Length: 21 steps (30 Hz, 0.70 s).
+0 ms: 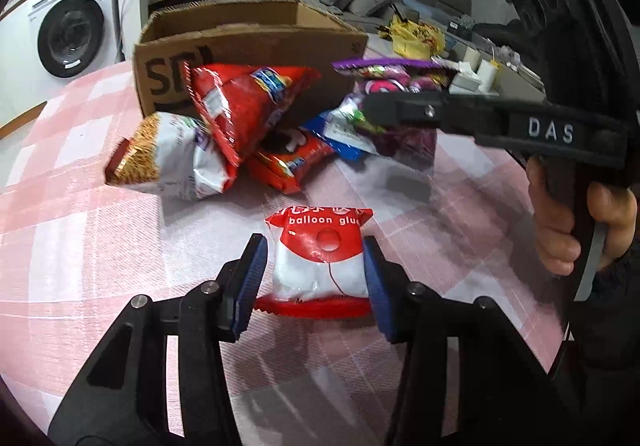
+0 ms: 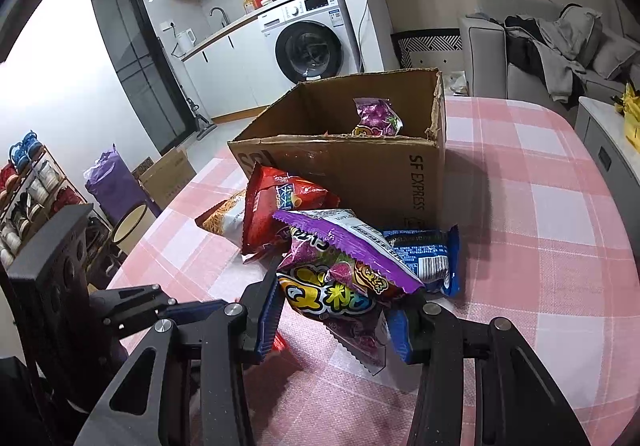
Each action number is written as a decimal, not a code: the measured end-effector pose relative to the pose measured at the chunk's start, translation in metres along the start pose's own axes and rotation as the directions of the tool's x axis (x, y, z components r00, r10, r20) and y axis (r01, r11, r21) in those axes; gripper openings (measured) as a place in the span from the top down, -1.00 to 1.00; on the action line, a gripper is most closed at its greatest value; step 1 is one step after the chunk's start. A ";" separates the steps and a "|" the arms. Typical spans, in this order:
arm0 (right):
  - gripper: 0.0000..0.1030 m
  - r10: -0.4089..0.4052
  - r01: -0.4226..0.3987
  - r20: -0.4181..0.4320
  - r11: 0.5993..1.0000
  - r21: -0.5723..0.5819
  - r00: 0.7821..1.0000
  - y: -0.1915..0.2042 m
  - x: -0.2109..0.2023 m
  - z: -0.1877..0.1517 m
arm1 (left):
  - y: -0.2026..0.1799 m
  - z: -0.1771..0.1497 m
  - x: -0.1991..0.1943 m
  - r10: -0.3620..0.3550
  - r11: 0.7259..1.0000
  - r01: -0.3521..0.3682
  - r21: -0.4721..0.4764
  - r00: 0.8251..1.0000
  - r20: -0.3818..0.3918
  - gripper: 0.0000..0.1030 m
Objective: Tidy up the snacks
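Observation:
In the left wrist view, my left gripper [image 1: 316,278] has its blue pads on both sides of a red and white "balloon glue" packet [image 1: 320,258] lying on the pink checked tablecloth. My right gripper [image 2: 334,320] is shut on a purple candy bag [image 2: 336,278] and holds it above the table; it shows in the left wrist view [image 1: 392,102] too. A cardboard box [image 2: 360,166] stands behind, with one purple bag [image 2: 378,118] inside. A red chip bag [image 1: 248,106], a noodle snack bag [image 1: 168,158], a red packet [image 1: 288,162] and a blue packet [image 2: 424,250] lie before the box.
The round table [image 2: 540,206] carries the pile near its middle. A washing machine [image 2: 308,46] and counter stand behind, a sofa [image 2: 560,42] to the right, a shoe rack [image 2: 28,190] at far left.

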State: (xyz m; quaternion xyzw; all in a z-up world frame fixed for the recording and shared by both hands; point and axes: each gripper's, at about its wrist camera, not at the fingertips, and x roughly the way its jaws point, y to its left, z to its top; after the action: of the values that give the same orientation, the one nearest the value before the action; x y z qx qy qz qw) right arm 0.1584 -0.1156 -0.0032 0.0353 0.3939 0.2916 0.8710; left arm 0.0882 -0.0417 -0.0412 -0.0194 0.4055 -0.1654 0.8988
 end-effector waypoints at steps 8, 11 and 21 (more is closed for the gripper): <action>0.11 0.010 -0.010 0.016 1.000 -0.005 1.000 0.003 -0.005 0.001 | 0.021 0.009 -0.029 0.020 0.999 -0.017 -0.035 0.996 0.082 0.13; 0.11 0.014 -0.014 0.026 1.000 -0.011 1.000 0.005 -0.009 0.002 | 0.029 0.013 -0.037 0.034 0.998 -0.029 -0.049 0.994 0.107 0.13; 0.11 0.020 -0.019 0.061 1.000 -0.012 0.998 0.011 -0.019 0.006 | 0.046 0.034 -0.053 0.081 0.994 -0.067 -0.084 0.982 0.173 0.13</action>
State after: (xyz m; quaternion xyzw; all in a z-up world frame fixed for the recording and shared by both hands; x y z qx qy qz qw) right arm 0.1481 -0.1158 0.0166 0.0432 0.3650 0.3009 0.8800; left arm 0.0936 0.0147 0.0121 -0.0540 0.3312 -0.1137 0.9351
